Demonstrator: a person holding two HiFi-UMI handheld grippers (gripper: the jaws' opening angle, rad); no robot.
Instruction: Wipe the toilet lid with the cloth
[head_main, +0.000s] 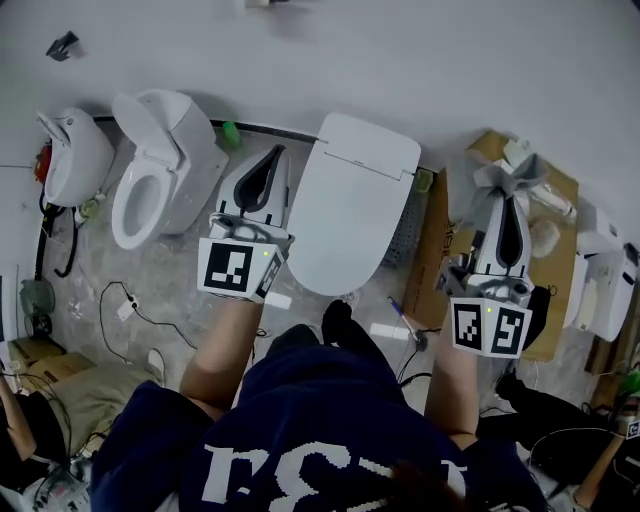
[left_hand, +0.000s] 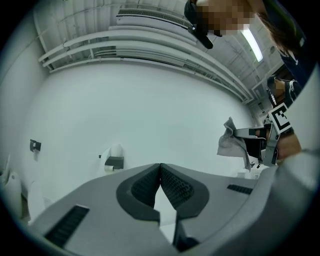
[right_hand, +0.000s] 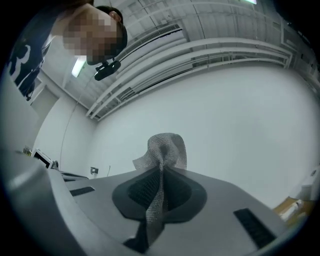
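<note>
The right tongs (right_hand: 161, 170) are clamped on a grey mesh cloth (right_hand: 162, 150), which sticks up above the tips in a crumpled fold and hangs down between the pads. In the head view these tongs (head_main: 511, 205) and the cloth (head_main: 502, 178) hang over a cardboard box (head_main: 437, 250), to the right of the toilet lid (head_main: 350, 200) and clear of it. The left tongs (left_hand: 160, 167) are closed tip to tip with nothing between them. In the head view they (head_main: 274, 156) sit just beside the lid's left edge, pointing toward the white wall (head_main: 400, 60). The lid is white, shut flat, and nothing lies on it. To its left stands a second toilet (head_main: 150, 180) with its seat open, and further left there is another white fixture (head_main: 70, 155). Thin cables (head_main: 130, 310) trail over the floor (head_main: 160, 270) at the lower left. Counted: two tongs, one cloth, one closed lid, two toilets and one cardboard box.
</note>
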